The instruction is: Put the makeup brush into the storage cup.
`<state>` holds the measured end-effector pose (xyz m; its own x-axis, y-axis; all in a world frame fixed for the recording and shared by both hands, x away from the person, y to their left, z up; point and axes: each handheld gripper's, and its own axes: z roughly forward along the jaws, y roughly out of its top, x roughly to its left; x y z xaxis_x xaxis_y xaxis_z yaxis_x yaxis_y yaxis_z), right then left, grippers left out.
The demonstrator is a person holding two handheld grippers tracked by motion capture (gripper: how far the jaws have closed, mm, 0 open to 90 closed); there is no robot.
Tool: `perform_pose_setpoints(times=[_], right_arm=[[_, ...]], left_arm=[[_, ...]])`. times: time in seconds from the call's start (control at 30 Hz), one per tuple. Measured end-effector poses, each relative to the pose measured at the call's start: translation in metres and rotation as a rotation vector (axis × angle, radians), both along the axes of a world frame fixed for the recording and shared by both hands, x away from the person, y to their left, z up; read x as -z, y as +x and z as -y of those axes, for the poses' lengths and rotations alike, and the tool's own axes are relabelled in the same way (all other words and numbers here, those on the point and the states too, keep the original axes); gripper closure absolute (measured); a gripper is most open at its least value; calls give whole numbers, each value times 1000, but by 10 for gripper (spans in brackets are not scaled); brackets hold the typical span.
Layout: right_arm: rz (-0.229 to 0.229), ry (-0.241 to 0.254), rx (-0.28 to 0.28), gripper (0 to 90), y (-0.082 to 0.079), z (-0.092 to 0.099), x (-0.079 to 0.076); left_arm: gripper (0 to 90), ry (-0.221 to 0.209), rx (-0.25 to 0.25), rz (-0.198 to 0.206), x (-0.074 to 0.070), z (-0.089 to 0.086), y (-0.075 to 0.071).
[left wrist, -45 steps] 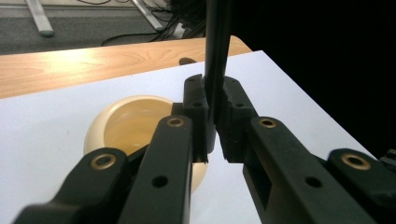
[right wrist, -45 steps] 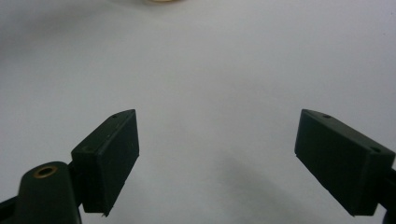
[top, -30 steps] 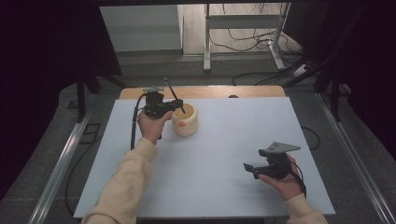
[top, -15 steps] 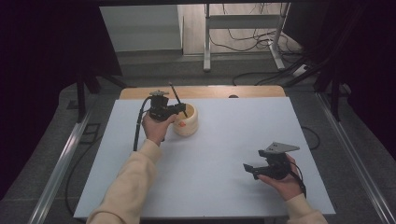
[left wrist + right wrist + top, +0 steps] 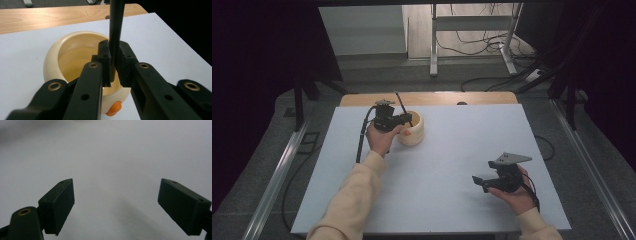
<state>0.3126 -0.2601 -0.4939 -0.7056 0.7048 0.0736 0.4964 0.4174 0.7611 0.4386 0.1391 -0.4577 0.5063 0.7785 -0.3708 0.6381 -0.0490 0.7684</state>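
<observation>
Gripping a thin black rod (image 5: pixel 115 30) between its pads, our left gripper (image 5: pixel 113 65) hangs over the near rim of a cream-coloured bowl (image 5: pixel 53 56), and the jaws are clamped tight on the rod with no gap at either side. We see the rod standing nearly upright, its lower end dipping inside the bowl's rim; whether it touches the bottom we cannot tell, since the jaws hide the tip. A small orange knob (image 5: pixel 114 109) sits on the bowl's outer wall just beneath the gripper.

From the high view, our left gripper (image 5: pixel 404 119) meets the bowl (image 5: pixel 416 136) at the far left part of the white table (image 5: pixel 462 150), with the rod (image 5: pixel 402 106) slanting up and away above it. Our right gripper (image 5: pixel 479 181) rests well apart, near the table's front right, its jaws spread wide over bare tabletop with nothing between them.

We judge that we are at the step of setting the rod into the bowl. Next we would need to lower it gently until it finds support, then loosen the pads so it leans on the rim rather than toppling out.
</observation>
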Motion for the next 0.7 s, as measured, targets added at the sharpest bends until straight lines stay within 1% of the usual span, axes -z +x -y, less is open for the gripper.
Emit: perform_pose_setpoints(times=[0.03, 0.07, 0.1, 0.13, 0.17, 0.2, 0.23, 0.27, 0.3, 0.33, 0.4, 0.43, 0.53, 0.63, 0.7], right_arm=[[0, 0, 0, 142, 0, 0, 0], [1, 1, 0, 142, 0, 0, 0], [1, 0, -1, 141, 0, 0, 0], [0, -1, -1, 141, 0, 0, 0], [0, -1, -1, 141, 0, 0, 0], [0, -2, -2, 141, 0, 0, 0], [0, -3, -3, 141, 0, 0, 0], [0, -3, -3, 141, 0, 0, 0], [-1, -3, -3, 141, 0, 0, 0], [-1, -4, -4, 141, 0, 0, 0], [-1, -5, -3, 141, 0, -1, 0], [-1, -5, -3, 141, 0, -1, 0], [-2, -6, -2, 141, -1, -2, 0], [-1, -7, -2, 141, -1, -2, 0], [-1, -9, -3, 141, -1, -2, 1]], left_arm=[[779, 0, 0, 0, 0, 0, 0], [689, -3, 4, 10, 0, 0, 0], [541, 26, -30, 62, -1, 2, -1], [399, 38, -45, 65, -2, 2, -2], [283, 38, -45, 65, -2, 2, -2], [213, 32, -47, 64, -3, 2, -3], [176, 30, -35, 60, -6, 0, -5], [152, 30, -35, 60, -6, 0, -5], [152, 37, -38, 65, -7, 0, -7], [131, 44, -40, 70, -8, -1, -9], [117, 59, -29, 86, -12, -3, -15], [110, 59, -29, 86, -12, -3, -15], [102, 79, -33, 105, -15, -6, -21], [102, 82, -35, 104, -15, -8, -23], [102, 79, -27, 101, -16, -12, -24]])
